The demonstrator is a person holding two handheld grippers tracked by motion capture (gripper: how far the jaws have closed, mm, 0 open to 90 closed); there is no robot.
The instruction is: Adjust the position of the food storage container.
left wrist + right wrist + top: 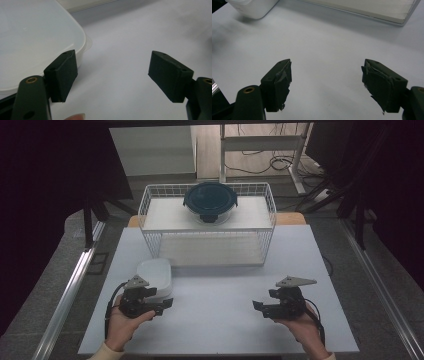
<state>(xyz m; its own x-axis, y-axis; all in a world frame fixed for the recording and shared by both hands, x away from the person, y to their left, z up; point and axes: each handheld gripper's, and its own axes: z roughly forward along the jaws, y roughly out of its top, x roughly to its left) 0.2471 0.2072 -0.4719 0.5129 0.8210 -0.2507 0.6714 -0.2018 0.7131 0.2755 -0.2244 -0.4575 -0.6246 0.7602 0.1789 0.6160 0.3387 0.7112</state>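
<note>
On top of the white wire rack [150, 202], at the far side of the white table [215, 320], sits a round glass container with a dark blue clip lid [210, 200]; what it holds cannot be told. Below it, the rack's lower shelf lies bare. Just in front of the rack's left end rests a white, rounded-square plastic container [156, 272] with its lid on — contents hidden.

In front of the rack the tabletop is open between the two hands, right up to the near edge; the plastic container sits near the table's left margin, with a bare strip of surface beside it.

Left gripper [162, 304] — held low, just in front of the plastic container. In the left gripper view its jaws stand wide apart with nothing between them; one jaw lies close against the container's rounded corner [37, 37], though contact cannot be confirmed.

Right gripper [256, 306] — held well to the right of the plastic container, jaws likewise spread wide over bare table, gripping nothing. Its pads [283, 80] look frayed.
</note>
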